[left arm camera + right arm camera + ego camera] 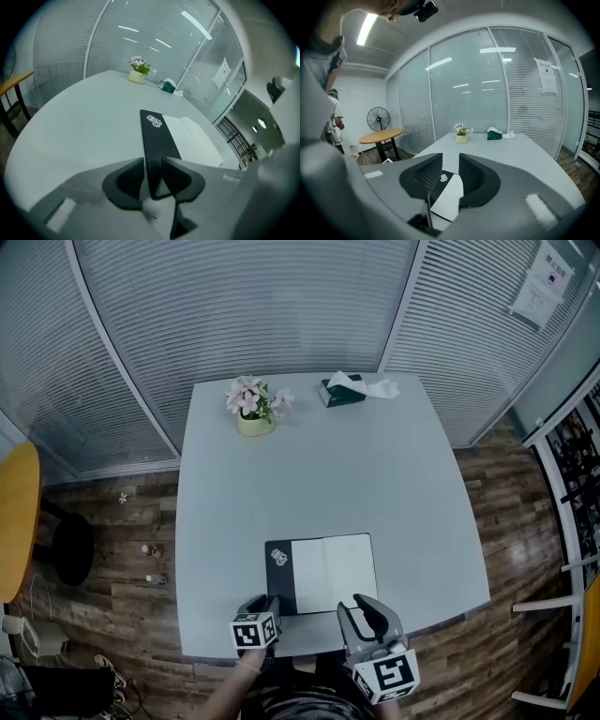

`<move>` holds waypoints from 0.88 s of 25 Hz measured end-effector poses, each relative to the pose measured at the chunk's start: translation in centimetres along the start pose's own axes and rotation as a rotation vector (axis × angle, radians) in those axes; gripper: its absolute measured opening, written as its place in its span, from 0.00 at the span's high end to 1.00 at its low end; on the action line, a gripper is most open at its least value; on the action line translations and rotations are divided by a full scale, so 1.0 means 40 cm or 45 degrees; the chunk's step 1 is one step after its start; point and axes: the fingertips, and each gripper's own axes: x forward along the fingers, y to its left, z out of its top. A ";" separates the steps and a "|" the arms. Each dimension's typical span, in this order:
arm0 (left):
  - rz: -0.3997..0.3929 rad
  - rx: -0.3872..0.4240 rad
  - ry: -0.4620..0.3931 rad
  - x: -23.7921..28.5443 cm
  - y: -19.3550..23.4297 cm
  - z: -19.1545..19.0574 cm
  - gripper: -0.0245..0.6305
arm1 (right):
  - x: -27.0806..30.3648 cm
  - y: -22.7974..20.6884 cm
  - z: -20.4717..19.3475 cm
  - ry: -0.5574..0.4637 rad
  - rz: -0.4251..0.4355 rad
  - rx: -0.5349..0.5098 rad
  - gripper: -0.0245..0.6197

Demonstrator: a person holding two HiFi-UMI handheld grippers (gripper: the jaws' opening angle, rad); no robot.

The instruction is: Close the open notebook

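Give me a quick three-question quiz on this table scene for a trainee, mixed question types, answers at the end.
1. True or false: the notebook on the table lies closed.
2. What is between the left gripper jaws? A: a pen. B: the notebook's black cover. C: nothing.
3. Name the two things at the table's far edge.
Key: 1 false; 2 B; 3 the flower pot and the tissue box.

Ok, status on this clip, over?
Left tongs open, astride the near cover edge of the black-covered white-paged paper notebook. Right tongs open, empty. Notebook flat, not yet closed. Nothing on it.
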 end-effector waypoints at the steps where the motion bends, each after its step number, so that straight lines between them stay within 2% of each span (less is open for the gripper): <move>1: -0.004 -0.026 -0.002 -0.001 0.000 0.001 0.80 | -0.002 -0.003 -0.001 -0.001 -0.003 0.001 0.79; 9: -0.029 -0.126 -0.011 -0.003 -0.006 0.013 0.80 | -0.004 -0.010 0.000 -0.010 0.025 0.017 0.79; 14: -0.103 -0.276 -0.039 -0.019 -0.017 0.015 0.80 | -0.006 -0.019 0.006 -0.016 0.039 0.014 0.79; 19: -0.121 -0.262 -0.094 -0.058 -0.043 0.034 0.80 | -0.003 -0.019 0.013 -0.029 0.063 0.016 0.78; 22: -0.138 -0.213 -0.129 -0.081 -0.068 0.053 0.80 | 0.002 -0.017 0.019 -0.034 0.090 0.011 0.78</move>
